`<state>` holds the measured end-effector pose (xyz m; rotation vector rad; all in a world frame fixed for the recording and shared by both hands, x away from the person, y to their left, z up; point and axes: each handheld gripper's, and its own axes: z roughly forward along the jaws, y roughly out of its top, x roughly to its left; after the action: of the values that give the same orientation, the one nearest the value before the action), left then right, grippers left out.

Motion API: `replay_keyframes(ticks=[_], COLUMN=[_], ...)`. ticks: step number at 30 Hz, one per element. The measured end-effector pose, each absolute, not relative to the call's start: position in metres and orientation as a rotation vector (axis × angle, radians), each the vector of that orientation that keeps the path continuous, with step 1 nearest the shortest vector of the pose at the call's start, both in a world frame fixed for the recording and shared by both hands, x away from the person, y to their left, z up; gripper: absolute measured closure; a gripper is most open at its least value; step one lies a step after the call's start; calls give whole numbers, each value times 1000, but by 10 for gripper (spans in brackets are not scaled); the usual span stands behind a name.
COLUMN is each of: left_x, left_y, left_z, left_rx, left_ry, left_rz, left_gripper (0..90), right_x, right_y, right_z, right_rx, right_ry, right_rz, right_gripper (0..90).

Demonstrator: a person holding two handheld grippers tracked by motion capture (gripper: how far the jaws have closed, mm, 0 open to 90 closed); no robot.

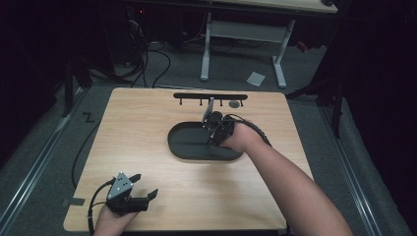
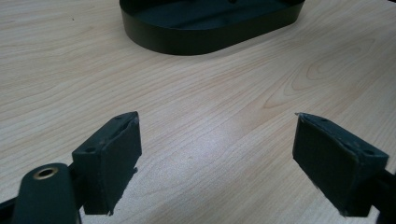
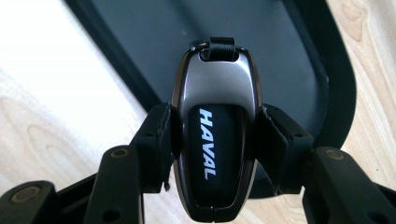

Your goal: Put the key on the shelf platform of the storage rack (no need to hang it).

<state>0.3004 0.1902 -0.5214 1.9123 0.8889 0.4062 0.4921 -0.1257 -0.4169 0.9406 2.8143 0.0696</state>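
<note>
The left gripper (image 1: 145,186) rests low at the table's (image 1: 147,123) near edge, jaws spread wide. The right gripper (image 3: 212,135), forearm outstretched, clamps a HAVAL key fob (image 3: 214,135) above the black oval tray (image 1: 187,147).

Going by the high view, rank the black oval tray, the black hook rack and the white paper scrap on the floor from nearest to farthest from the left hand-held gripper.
1. Black oval tray: mid-table, ahead and right of the left hand-held gripper.
2. Black hook rack: at the table's far edge.
3. White paper scrap: on the floor beyond the table.
</note>
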Motion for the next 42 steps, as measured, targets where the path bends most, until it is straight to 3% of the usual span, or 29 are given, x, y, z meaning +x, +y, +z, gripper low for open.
replay_keyframes(ticks=[14, 42], left_x=[301, 300], left_y=[190, 187], left_z=[-522, -524], left_rx=[1916, 1941], left_ry=[884, 874], left_rz=[403, 390], left_gripper=[161, 161], right_x=[509, 504], right_y=[-123, -156], right_z=[-433, -473], right_rx=[964, 1039], right_ry=[2789, 2772], right_rz=[44, 0], right_gripper=[489, 488])
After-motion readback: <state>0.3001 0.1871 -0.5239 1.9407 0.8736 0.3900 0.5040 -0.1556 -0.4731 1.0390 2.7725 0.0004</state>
